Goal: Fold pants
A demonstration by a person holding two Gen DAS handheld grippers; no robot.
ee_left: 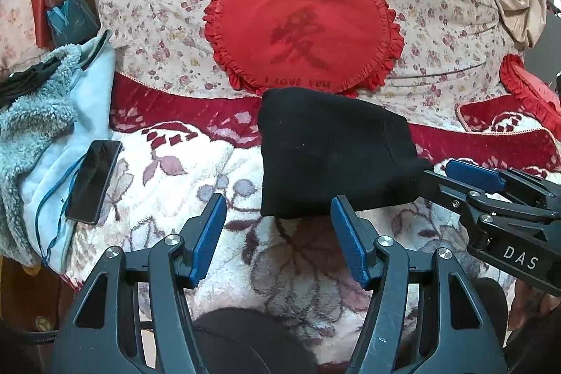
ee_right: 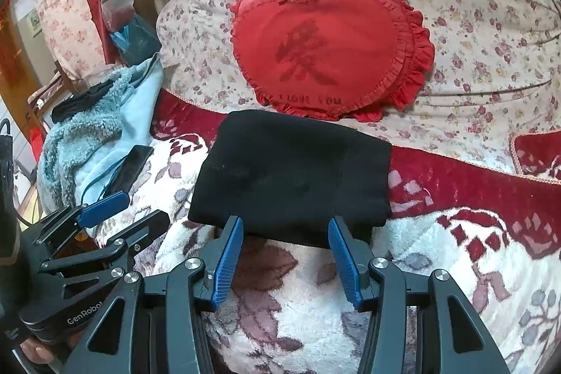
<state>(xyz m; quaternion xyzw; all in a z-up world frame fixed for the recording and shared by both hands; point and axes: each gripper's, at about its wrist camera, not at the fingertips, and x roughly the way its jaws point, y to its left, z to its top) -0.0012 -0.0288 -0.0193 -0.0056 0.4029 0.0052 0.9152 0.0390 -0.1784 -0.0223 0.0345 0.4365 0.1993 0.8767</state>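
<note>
My 2 grippers, left gripper (ee_left: 277,205) and right gripper (ee_right: 285,228), stand open and empty. The folded black pants (ee_right: 294,177) lie just ahead of them on the blanket (ee_right: 438,269).

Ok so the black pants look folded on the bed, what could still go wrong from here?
1. The right gripper, open at the pants' near edge, could snag the fabric and undo the fold.
2. The fold butts against the red heart pillow; nudging either might shift it.
3. The phone and its cable sit near the left gripper.
</note>
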